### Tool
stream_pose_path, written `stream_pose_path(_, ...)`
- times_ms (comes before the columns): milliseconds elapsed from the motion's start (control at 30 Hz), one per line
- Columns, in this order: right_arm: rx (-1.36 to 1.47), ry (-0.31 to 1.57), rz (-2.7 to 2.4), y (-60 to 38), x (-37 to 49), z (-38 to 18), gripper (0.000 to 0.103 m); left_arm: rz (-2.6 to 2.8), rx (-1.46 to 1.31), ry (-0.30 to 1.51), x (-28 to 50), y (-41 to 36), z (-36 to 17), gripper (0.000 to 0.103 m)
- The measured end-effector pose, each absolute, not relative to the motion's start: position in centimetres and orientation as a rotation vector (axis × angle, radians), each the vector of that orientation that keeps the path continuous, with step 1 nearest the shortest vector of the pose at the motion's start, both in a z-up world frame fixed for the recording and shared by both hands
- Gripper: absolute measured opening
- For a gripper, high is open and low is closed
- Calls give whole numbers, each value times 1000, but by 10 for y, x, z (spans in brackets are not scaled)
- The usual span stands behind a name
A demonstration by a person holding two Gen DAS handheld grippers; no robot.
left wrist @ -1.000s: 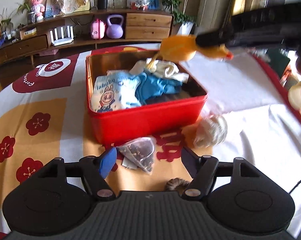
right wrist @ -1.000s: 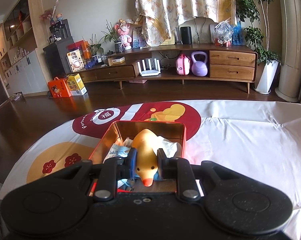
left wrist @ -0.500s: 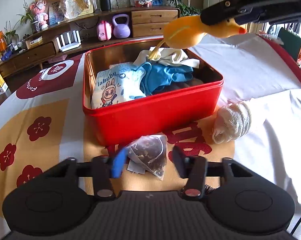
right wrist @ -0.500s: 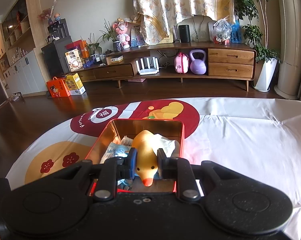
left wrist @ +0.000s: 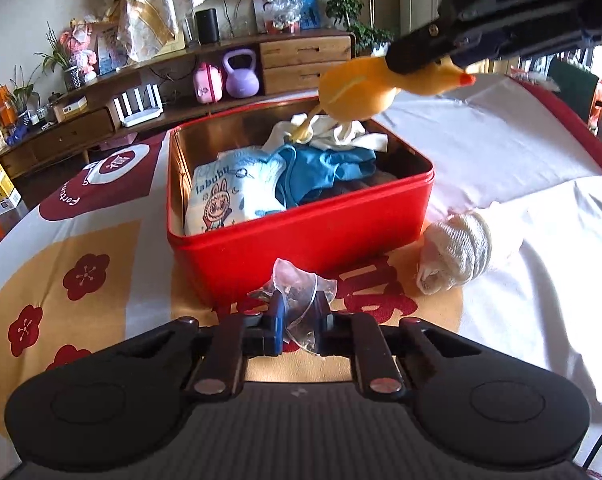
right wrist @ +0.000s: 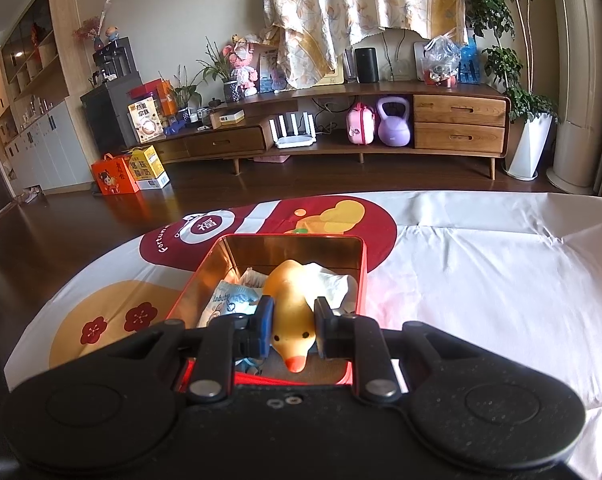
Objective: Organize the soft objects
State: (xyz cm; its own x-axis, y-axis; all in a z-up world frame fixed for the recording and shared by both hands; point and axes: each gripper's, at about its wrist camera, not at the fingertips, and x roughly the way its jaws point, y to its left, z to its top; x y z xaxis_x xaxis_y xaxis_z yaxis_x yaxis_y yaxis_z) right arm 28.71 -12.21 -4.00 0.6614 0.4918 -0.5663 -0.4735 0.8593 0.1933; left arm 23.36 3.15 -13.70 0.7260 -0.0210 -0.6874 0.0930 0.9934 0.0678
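Patterned tablecloth [left wrist: 101,248] — red tin [left wrist: 301,236], clear bag [left wrist: 297,296], knit roll [left wrist: 457,252]

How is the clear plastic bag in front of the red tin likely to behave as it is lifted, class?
The clear plastic bag looks crumpled and thin, so it will probably flop and sag. The left gripper is closing with the film between its jaws, and glossy film may slip. Its contents look small, so it is likely light.

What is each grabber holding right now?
Left gripper: jaws closing on the clear crinkly plastic packet.
Right gripper: shut on the yellow rubber duck toy.
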Motion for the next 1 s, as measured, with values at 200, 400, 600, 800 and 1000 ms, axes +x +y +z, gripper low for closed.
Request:
stream_pose_path(200,36,637,547,-126,284,-38,20,-82,40,730,223,42,-121,14)
stream_pose_path(400,38,614,553,-130,275,-25,20,-103,-29,690,210,48,-92,14)
stream_pose_path(600,37,596,561,-130,272,-19,20,-95,-73,639,221,57,-56,14)
stream_pose_path(800,32,594,568,-126,279,-19,20,-77,-48,611,250,63,-40,14)
stream_pose_path(1000,33,599,563,-123,289,-27,20,-60,-76,642,287,74,-43,14)
